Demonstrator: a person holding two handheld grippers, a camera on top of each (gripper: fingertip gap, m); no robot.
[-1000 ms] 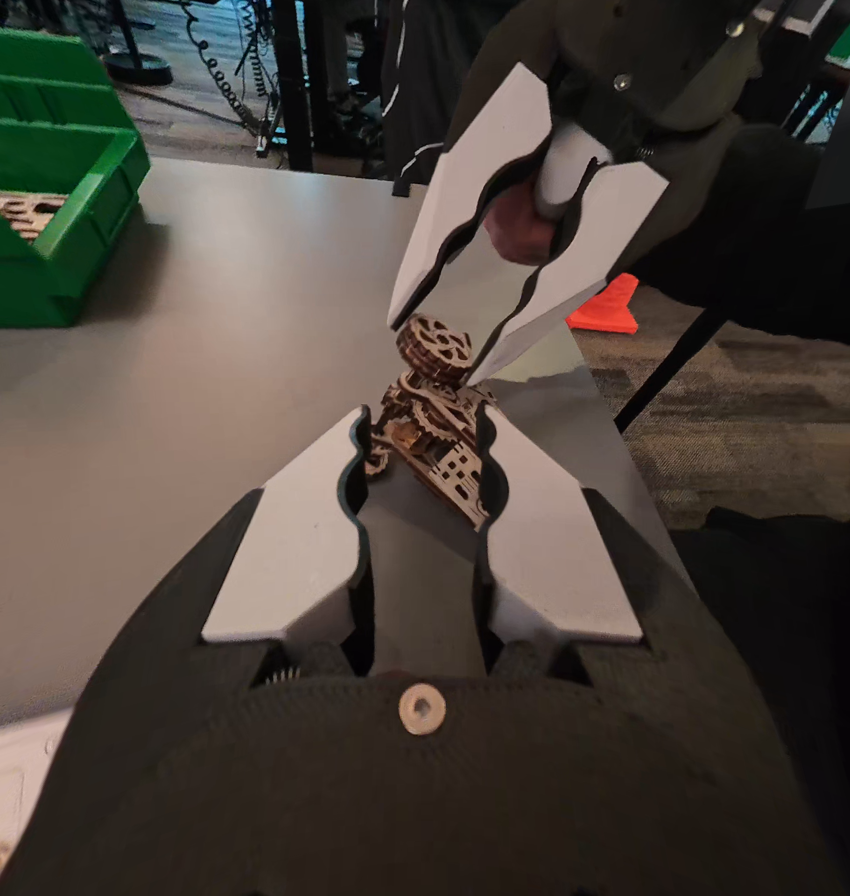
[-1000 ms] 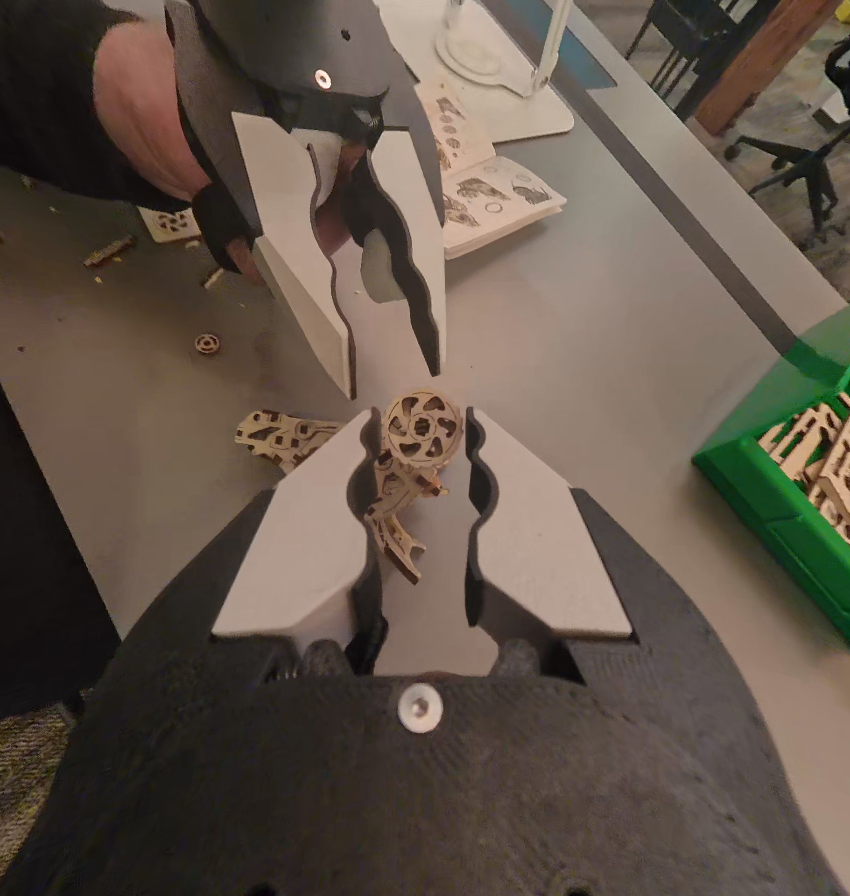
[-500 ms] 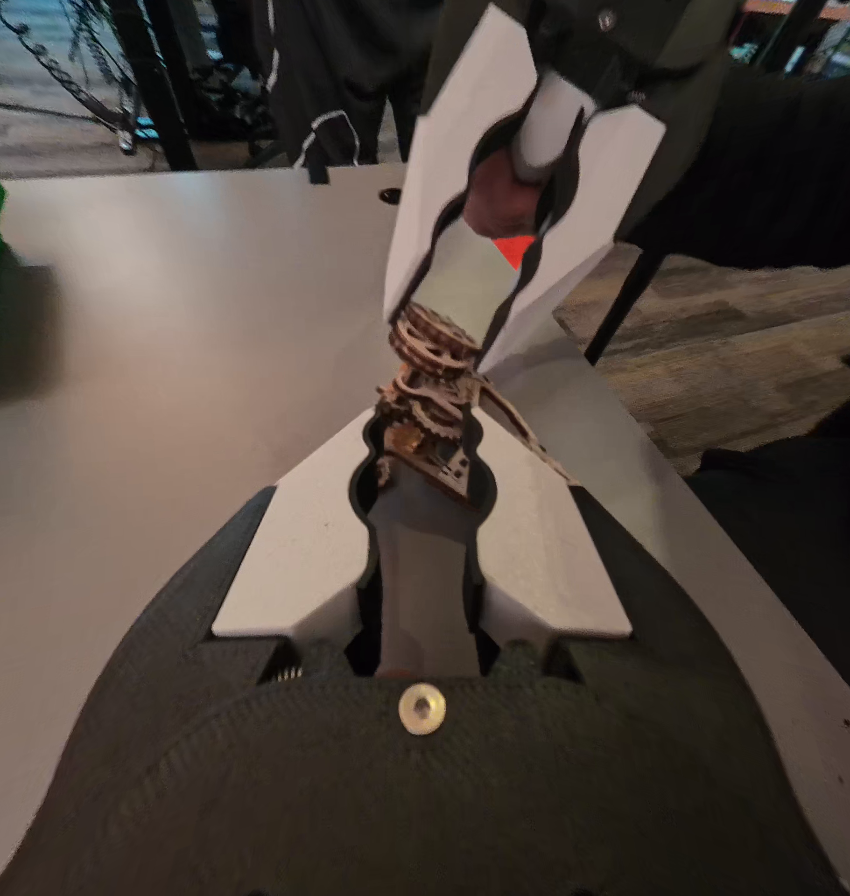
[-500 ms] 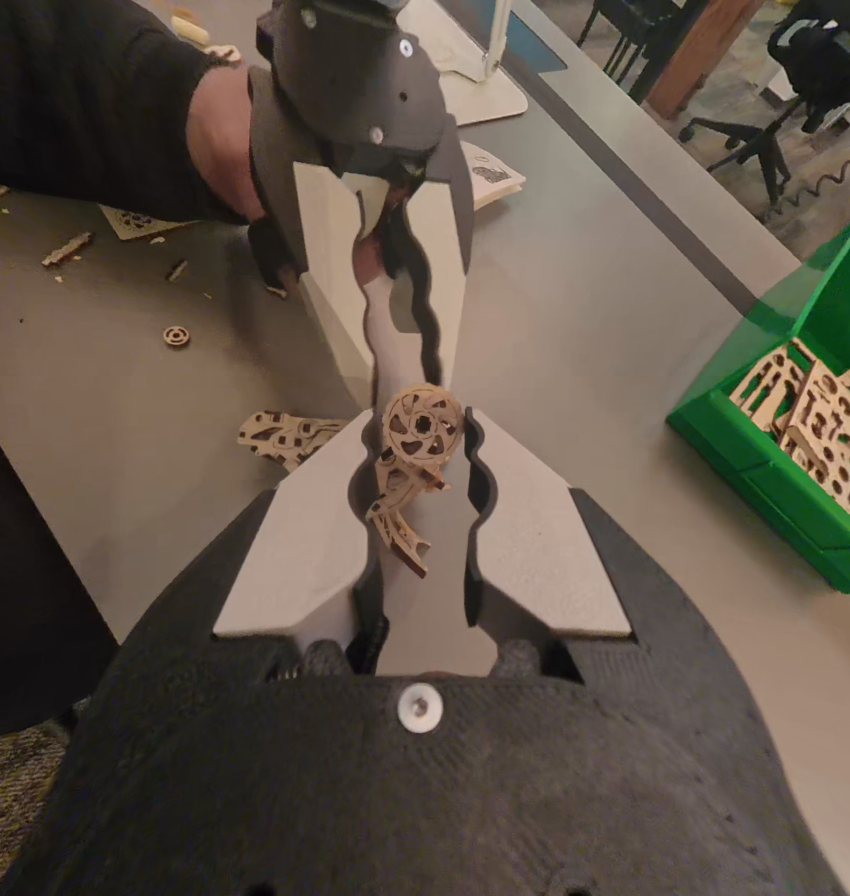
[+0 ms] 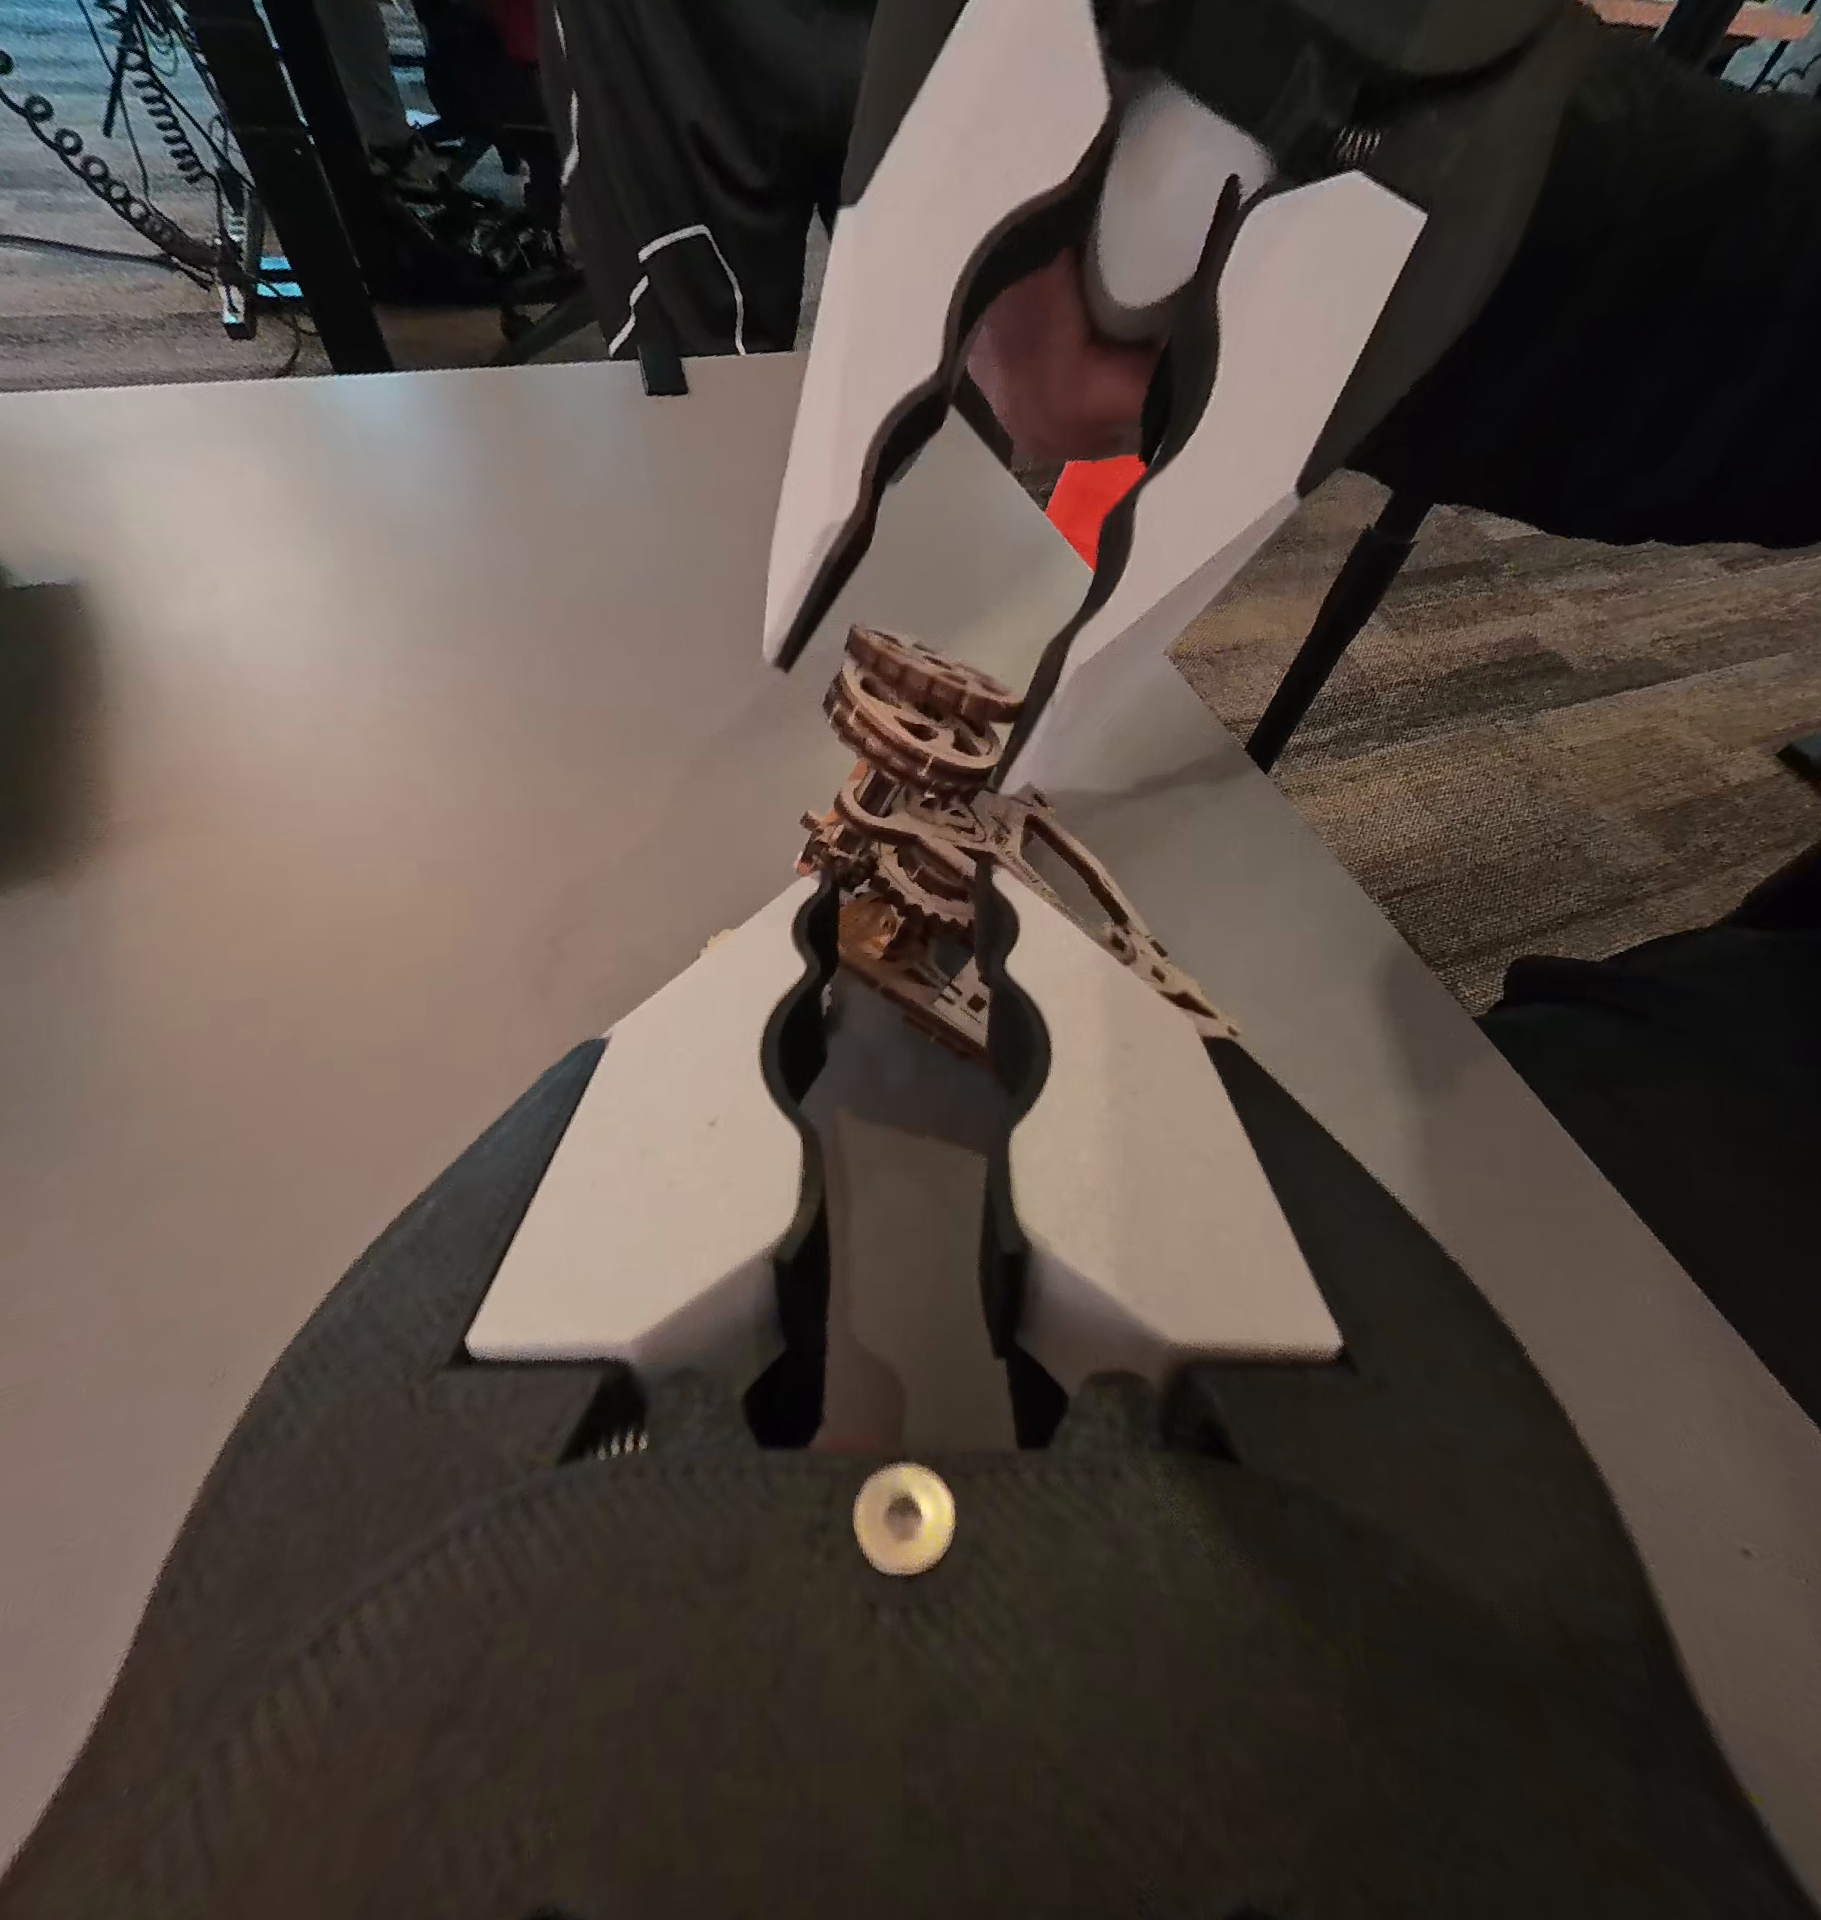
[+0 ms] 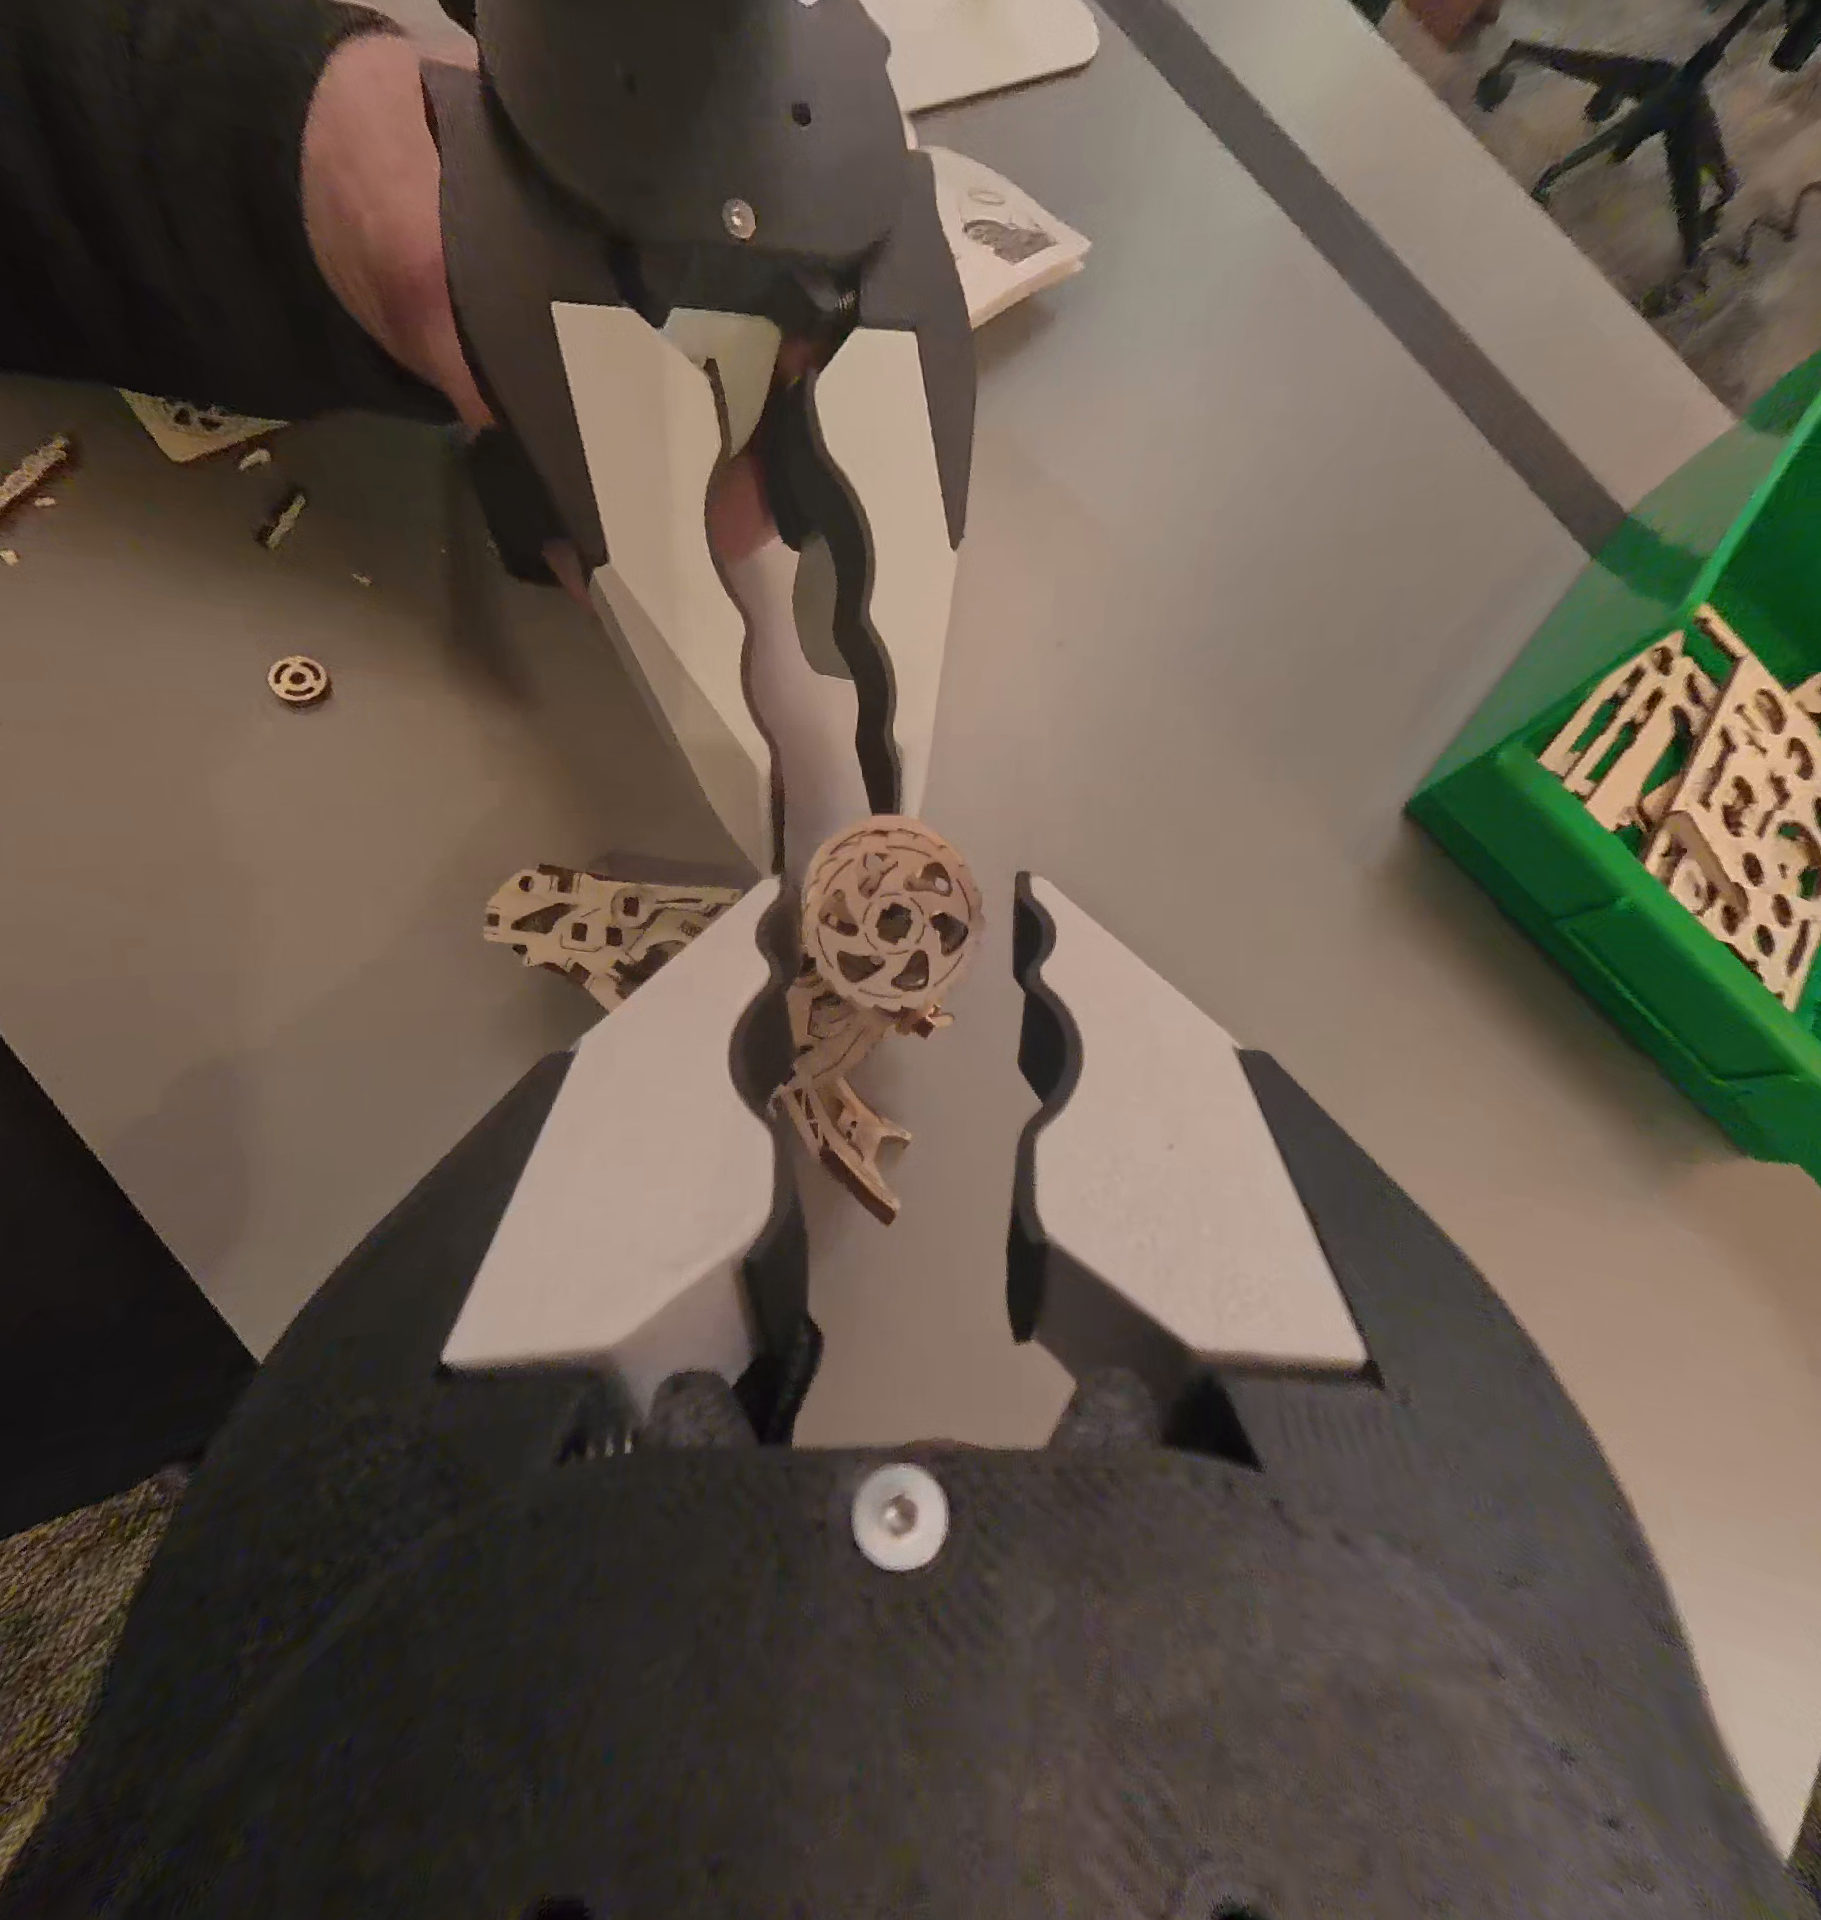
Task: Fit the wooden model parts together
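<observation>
A small wooden model of gears and fretwork plates is held above the grey table. My left gripper is shut on its lower body. A spoked wooden wheel sits at its top, with a curved frame piece hanging below. My right gripper is open, its fingers on either side of the wheel; the wheel lies against the left finger, with a gap at the right one. In the left wrist view the right gripper comes down from above around the wheel. The left gripper shows opposite in the right wrist view.
A green bin of wooden sheets stands at the right. A flat fretwork part, a small ring, wood scraps and a booklet lie on the table. The table edge runs close on the right. The grippers are tip to tip, or close to it.
My left gripper has closed from open onto the model's body. Both grippers have shifted closer together. The right gripper has stayed open around the wheel.
</observation>
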